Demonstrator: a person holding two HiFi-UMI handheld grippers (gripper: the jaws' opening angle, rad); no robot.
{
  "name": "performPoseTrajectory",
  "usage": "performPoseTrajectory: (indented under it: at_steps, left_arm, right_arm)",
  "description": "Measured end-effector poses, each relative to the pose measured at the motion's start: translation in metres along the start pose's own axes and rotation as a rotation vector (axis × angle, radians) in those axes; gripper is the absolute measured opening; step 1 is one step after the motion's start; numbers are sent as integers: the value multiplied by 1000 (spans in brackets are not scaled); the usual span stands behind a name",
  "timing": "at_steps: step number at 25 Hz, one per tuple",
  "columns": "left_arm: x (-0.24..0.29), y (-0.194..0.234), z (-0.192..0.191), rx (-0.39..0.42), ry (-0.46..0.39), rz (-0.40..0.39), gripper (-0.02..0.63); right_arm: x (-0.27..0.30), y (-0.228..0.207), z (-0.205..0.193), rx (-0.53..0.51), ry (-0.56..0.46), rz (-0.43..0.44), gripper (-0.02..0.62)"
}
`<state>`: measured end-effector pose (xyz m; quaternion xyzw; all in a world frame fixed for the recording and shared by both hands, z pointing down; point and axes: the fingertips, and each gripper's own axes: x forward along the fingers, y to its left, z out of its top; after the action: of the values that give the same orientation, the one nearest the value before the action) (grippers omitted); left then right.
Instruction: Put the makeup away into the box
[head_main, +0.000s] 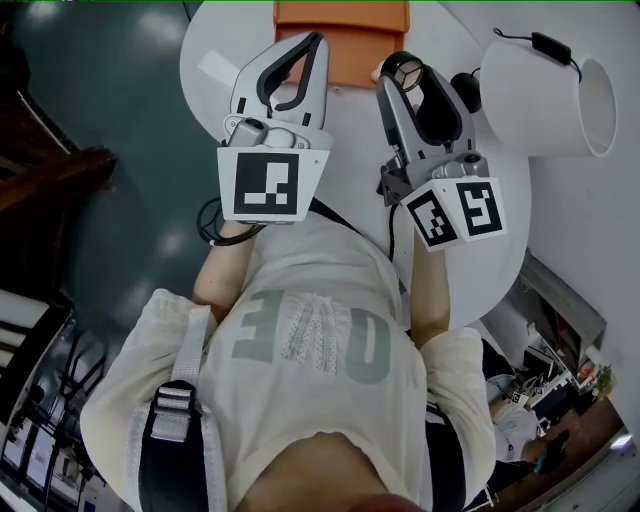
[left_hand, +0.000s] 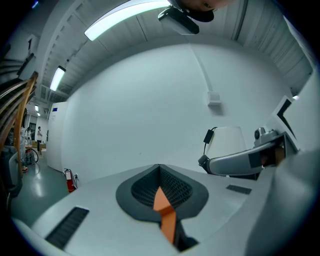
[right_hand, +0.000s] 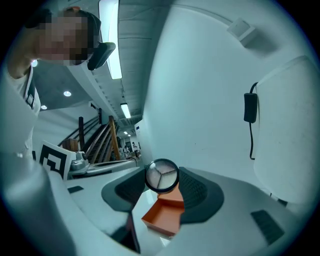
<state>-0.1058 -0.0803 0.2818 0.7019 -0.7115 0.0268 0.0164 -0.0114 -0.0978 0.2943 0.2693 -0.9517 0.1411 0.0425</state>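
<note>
Pinching round makeup compact (right_hand: 161, 175) between jaws of right gripper (right_hand: 161, 181). Open orange box (right_hand: 164, 216) ahead of and below those jaws, only orange floor showing inside. Left gripper (left_hand: 160, 171) alongside, jaws pressed together.

Cream short-sleeved T-shirt (head_main: 310, 345) with grey lettering and a grey shoulder strap (head_main: 178, 395); grey left tongs (head_main: 313, 47) and right tongs (head_main: 408, 75) bear black-and-white square markings.

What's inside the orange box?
In the right gripper view the orange box shows bare floor only. The round compact clamped in the right tongs, and the tongs themselves, cover its far part.
</note>
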Motion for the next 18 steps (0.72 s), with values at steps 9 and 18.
performPoseTrajectory:
  at_steps: [9, 18]
  left_arm:
    - [4, 3, -9, 24, 19, -6, 8]
    - [14, 13, -35, 21, 76, 5, 8]
  right_arm:
    - [47, -35, -54, -89, 237, -125, 216]
    - [105, -86, -153, -92, 635, -175, 216]
